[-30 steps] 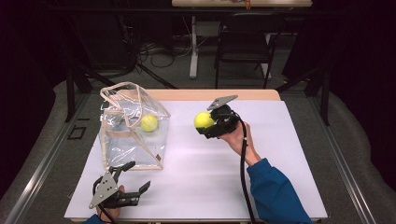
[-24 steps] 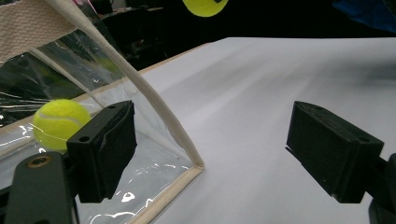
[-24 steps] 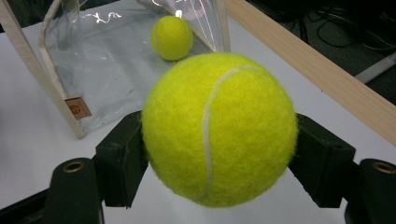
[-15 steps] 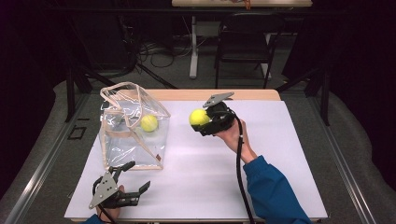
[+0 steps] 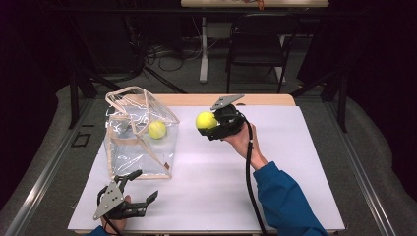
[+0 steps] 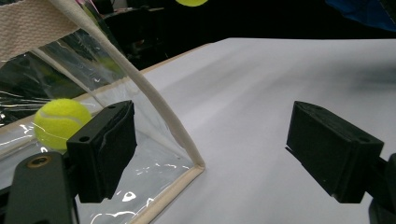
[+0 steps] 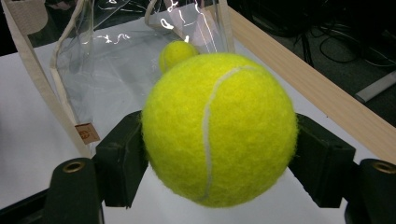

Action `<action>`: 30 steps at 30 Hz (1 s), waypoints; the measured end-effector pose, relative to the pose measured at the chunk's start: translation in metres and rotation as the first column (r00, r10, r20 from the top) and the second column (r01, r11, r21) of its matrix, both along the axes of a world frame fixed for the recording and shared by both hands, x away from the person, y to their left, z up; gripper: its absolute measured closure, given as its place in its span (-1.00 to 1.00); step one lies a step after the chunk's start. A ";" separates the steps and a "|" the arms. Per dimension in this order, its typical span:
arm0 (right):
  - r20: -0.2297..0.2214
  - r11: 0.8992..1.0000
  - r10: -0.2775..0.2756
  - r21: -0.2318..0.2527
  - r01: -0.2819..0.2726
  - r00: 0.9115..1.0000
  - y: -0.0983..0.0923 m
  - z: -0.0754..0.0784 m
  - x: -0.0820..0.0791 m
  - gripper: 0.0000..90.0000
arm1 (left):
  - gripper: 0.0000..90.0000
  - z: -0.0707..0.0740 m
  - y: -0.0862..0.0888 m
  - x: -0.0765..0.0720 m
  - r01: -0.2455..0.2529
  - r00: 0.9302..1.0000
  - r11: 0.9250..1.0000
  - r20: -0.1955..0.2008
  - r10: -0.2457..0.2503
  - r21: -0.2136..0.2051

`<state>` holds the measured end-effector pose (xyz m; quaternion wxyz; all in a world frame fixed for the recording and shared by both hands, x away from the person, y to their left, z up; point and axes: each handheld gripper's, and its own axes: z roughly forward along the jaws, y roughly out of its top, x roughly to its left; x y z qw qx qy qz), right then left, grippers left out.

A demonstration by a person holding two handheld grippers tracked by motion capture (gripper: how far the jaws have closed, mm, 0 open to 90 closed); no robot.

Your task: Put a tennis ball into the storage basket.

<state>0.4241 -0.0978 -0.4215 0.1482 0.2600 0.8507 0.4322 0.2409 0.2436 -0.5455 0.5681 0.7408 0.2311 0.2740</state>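
Blue sleeve; black hand-held gripper, grey plate, black cable

A recording lab or studio: dark surroundings, a white-covered desk with a wooden far edge, cables strewn over grey floor, a black folding chair beyond, stand legs at left

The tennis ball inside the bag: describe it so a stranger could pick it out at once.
Start at the white table and find the clear plastic bag with cream trim standing at its left. The tennis ball inside the bag sits behind the transparent wall. Unlike the other yellow ball, clamped in the right tongs above the table, nothing grips it.
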 end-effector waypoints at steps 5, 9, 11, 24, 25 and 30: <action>0.011 1.000 0.002 0.012 -0.002 1.000 0.002 0.004 0.000 -0.41 | -0.65 0.000 0.000 0.000 0.001 1.000 1.000 0.000 -0.001 0.000; 0.020 1.000 0.004 0.020 -0.004 1.000 0.003 0.007 0.001 -0.41 | -0.65 0.000 0.000 0.000 -0.002 1.000 1.000 -0.001 0.002 -0.001; 0.021 1.000 0.005 0.016 -0.005 1.000 0.004 0.008 0.002 -0.41 | -0.65 0.000 0.000 0.000 -0.001 1.000 1.000 -0.003 0.001 -0.005; 0.024 1.000 0.012 0.009 -0.012 1.000 0.010 0.016 0.002 -0.41 | -0.65 0.000 0.000 0.000 0.006 1.000 1.000 0.000 -0.006 0.004; 0.029 1.000 0.015 0.014 -0.015 0.999 0.010 0.018 0.003 -0.41 | -0.65 0.000 -0.001 0.000 0.002 1.000 1.000 0.001 -0.002 -0.002; 0.031 1.000 0.018 0.023 -0.018 0.999 0.011 0.021 0.005 -0.41 | -0.65 0.000 0.000 0.000 0.000 1.000 1.000 0.000 0.000 -0.004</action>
